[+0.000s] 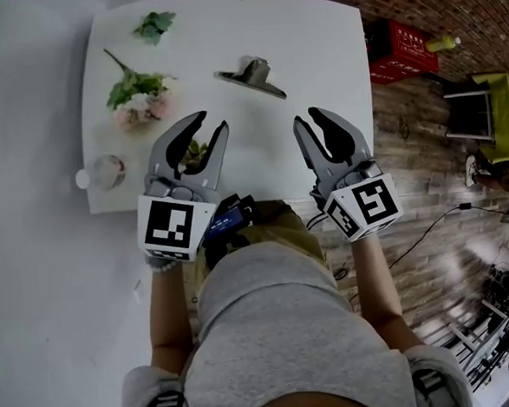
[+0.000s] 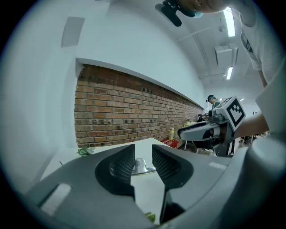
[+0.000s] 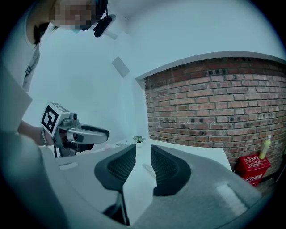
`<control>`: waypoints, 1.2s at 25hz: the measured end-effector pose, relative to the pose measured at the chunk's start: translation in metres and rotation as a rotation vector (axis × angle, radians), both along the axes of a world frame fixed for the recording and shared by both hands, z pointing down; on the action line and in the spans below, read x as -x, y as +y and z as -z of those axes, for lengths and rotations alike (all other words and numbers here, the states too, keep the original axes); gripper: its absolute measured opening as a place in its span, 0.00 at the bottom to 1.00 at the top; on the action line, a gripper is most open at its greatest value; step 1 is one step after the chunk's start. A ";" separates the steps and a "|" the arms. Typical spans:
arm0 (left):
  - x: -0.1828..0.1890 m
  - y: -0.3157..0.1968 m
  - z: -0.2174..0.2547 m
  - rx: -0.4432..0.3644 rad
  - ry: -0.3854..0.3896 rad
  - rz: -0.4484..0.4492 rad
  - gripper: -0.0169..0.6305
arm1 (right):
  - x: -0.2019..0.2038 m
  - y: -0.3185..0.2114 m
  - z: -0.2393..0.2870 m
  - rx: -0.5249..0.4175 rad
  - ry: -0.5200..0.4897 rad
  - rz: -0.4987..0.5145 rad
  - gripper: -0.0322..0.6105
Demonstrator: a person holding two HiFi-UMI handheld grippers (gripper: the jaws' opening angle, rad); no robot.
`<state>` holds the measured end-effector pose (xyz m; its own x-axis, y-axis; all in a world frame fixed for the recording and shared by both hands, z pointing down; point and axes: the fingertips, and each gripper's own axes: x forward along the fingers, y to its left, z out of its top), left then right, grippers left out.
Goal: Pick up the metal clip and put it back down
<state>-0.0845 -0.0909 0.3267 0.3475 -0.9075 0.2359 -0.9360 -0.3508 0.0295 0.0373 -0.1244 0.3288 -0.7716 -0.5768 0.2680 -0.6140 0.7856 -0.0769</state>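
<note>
The left gripper [image 1: 211,121] and right gripper [image 1: 307,116] are hovering over the table [image 1: 321,37], jaws apart and empty, near the metal clip [image 1: 252,75].

The left gripper [image 1: 212,121] has a grey moulded shell and two curved jaws with black inner faces. Its pads [image 2: 121,168] are black with a fine ribbed texture. A white marker cube [image 1: 171,227] with black square patterns sits at its rear, and a dark blue-and-black module [image 1: 229,219] is fitted beside it. The right gripper [image 1: 306,116] is of the same build, with a grey shell, black ribbed pads and its own white cube [image 1: 366,206] bearing black markers. The person wears a light grey short-sleeved top [image 1: 272,336] and tan legwear [image 1: 278,227]. A black camera unit [image 2: 172,12] is mounted at the head.
</note>
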 end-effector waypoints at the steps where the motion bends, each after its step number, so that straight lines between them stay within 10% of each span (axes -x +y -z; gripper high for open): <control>1: -0.001 -0.003 -0.002 0.004 0.003 0.006 0.21 | 0.000 -0.004 -0.003 0.005 0.005 0.009 0.21; 30: -0.001 -0.064 -0.052 0.095 0.021 0.161 0.23 | 0.047 -0.119 -0.142 0.194 0.151 0.153 0.27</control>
<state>-0.0835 -0.1551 0.3789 0.2054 -0.9258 0.3173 -0.9786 -0.1912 0.0755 -0.0093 -0.2431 0.4711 -0.7886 -0.3833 0.4809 -0.5053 0.8495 -0.1515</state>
